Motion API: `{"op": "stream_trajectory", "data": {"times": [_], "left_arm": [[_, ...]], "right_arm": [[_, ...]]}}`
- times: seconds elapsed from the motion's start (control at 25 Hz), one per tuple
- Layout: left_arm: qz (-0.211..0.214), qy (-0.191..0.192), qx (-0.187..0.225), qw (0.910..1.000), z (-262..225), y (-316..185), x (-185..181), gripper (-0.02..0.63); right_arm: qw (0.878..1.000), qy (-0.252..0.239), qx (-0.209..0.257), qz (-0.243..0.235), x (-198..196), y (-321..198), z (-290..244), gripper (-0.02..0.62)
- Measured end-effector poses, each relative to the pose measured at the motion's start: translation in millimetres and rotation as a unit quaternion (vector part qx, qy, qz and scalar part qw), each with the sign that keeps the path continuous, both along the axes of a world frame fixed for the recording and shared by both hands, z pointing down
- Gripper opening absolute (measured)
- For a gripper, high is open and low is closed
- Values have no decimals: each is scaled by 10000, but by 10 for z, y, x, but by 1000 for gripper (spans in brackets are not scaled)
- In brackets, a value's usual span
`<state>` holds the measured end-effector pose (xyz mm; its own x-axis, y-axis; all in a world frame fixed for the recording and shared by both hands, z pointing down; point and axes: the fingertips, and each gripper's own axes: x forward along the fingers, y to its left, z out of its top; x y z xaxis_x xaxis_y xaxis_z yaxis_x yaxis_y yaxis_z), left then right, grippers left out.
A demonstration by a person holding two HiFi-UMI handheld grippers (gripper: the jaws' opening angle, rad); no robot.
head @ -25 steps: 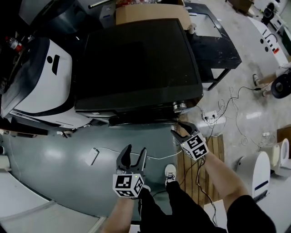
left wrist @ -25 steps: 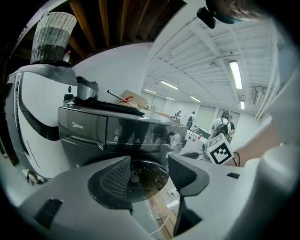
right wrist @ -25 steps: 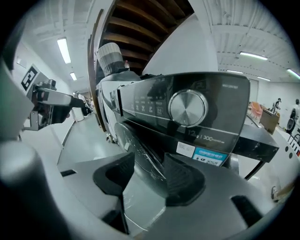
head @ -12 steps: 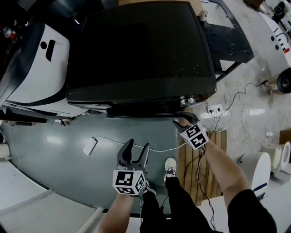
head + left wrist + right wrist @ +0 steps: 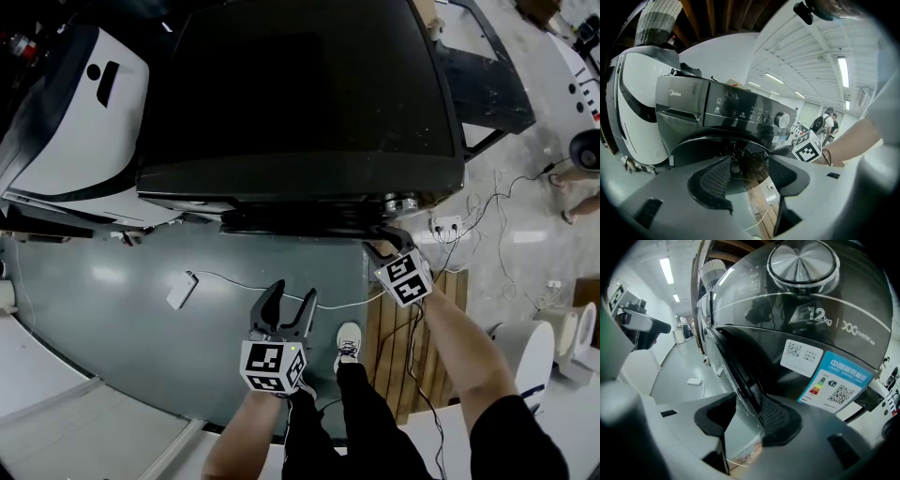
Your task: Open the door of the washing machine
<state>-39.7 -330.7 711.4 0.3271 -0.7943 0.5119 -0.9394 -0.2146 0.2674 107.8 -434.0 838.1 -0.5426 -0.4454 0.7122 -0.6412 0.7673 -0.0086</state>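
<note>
Holds left gripper (image 5: 292,291) back over the floor, jaws apart and empty, aimed at the round door (image 5: 717,147). Reaches right gripper (image 5: 382,246) nearer, angled down at the door's right side. Has the rim (image 5: 743,376) running upright between jaws that have just been closing, not yet pinching. Beyond, leaves the door shut on the washing machine (image 5: 300,94) front.

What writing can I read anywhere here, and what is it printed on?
"Midea": drawer front of the washing machine.
"12kg": its front panel, below the knob.
"inverter", seemingly: same panel.
White sticker and blue label: print too small to read.
</note>
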Motion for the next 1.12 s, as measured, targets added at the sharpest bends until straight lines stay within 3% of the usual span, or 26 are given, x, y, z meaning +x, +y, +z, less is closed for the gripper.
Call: {"op": "stream_trajectory", "data": {"times": [0.76, 1.12], "left_arm": [[-308, 477, -444, 9974, 537, -4, 446, 267], [-327, 602, -569, 9960, 625, 201, 479, 267]], "right_arm": [[9973, -584, -429, 144, -47, 854, 21, 153], [9954, -766, -542, -172, -213, 1338, -7, 141]]}}
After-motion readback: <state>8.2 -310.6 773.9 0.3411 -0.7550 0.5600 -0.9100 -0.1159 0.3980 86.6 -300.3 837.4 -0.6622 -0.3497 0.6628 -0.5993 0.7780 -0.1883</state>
